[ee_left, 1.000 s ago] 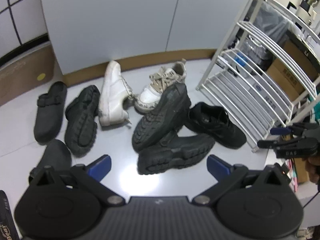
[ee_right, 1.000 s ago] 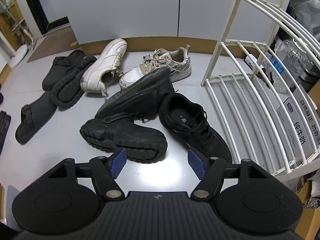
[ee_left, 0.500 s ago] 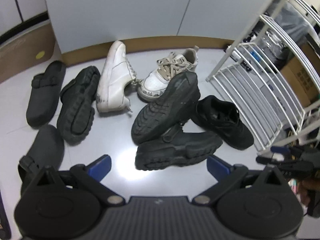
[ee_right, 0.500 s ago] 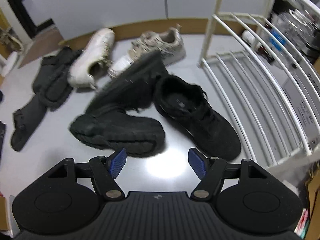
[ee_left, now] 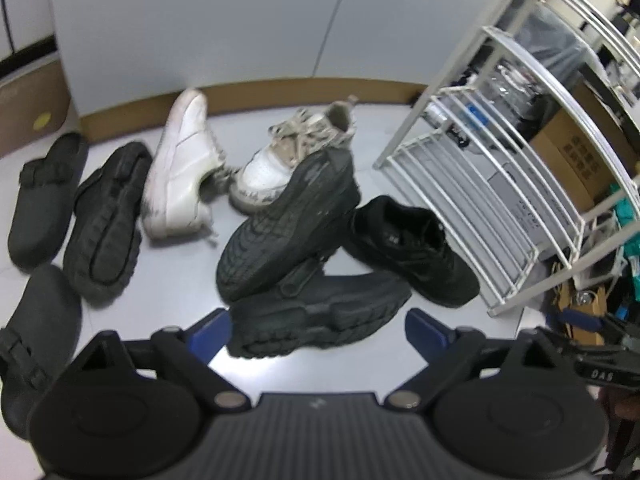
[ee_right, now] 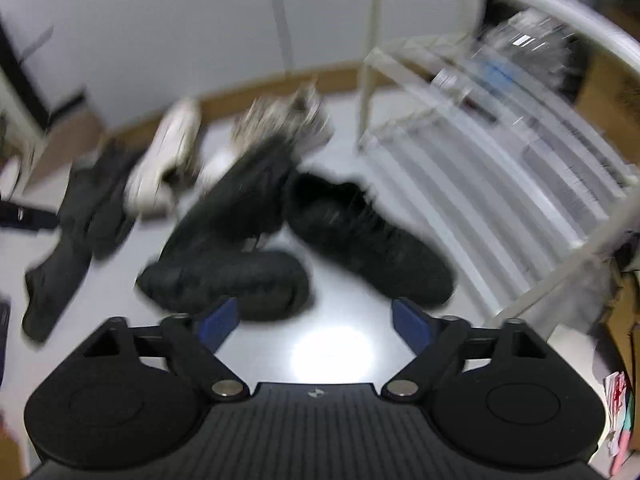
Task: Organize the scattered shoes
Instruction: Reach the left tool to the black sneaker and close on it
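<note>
Black chunky shoe (ee_left: 316, 312) on side, just ahead of my L gripper (ee_left: 320, 332) | R gripper (ee_right: 316, 320) nr it | both spread, holding nothing

you are looking at shoes lying scattered on the floor. a black chunky sneaker (ee_left: 316, 312) is lying on its side nearest you, with an overturned black shoe (ee_left: 288, 216) leaning on it, sole up. a black lace-up sneaker (ee_left: 412, 250) is sitting upright beside them. farther back, a white sneaker (ee_left: 182, 164) and a beige-laced sneaker (ee_left: 296, 156) are lying together.
</note>
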A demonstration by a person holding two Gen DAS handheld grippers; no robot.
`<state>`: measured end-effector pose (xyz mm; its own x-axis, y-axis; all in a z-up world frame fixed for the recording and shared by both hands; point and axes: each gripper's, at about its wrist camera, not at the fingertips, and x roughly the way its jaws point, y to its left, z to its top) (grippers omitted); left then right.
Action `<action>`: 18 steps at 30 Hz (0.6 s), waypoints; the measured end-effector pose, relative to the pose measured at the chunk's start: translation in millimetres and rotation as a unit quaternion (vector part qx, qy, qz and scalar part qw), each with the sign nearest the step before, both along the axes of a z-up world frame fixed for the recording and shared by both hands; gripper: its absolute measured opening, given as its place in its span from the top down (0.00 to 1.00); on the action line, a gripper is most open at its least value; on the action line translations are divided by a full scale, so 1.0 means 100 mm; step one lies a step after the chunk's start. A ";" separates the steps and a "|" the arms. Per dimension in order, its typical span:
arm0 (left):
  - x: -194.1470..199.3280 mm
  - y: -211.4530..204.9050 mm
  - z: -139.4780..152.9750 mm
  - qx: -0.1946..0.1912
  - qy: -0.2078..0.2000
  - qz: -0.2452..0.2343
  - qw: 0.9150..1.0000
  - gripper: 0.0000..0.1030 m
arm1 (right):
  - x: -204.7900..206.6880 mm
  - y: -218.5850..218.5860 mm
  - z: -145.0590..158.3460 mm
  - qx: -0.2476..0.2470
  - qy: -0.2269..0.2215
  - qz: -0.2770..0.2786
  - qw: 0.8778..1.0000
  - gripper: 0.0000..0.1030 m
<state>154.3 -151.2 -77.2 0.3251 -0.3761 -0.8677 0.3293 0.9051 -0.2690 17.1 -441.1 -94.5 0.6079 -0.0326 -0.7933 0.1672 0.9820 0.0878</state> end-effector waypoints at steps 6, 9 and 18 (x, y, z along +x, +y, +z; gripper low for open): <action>-0.01 -0.29 -0.10 0.010 -0.021 -0.059 0.998 0.08 | -0.33 -0.19 -0.05 0.000 -0.060 -0.049 0.997 0.17; 0.00 -0.40 -0.22 0.011 -0.009 -0.075 0.997 0.09 | -0.40 -0.34 -0.10 0.013 -0.060 -0.060 0.996 0.17; 0.26 -0.92 -0.36 0.019 -0.035 -0.103 0.994 0.27 | -0.59 -0.45 -0.42 0.027 -0.016 -0.051 0.998 0.17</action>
<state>179.9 -243.3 -113.3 0.3048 -0.4075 -0.8608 0.5251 0.8260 -0.2050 -41.7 -486.2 -136.1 0.6292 -0.0533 -0.7754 0.2618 0.9539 0.1469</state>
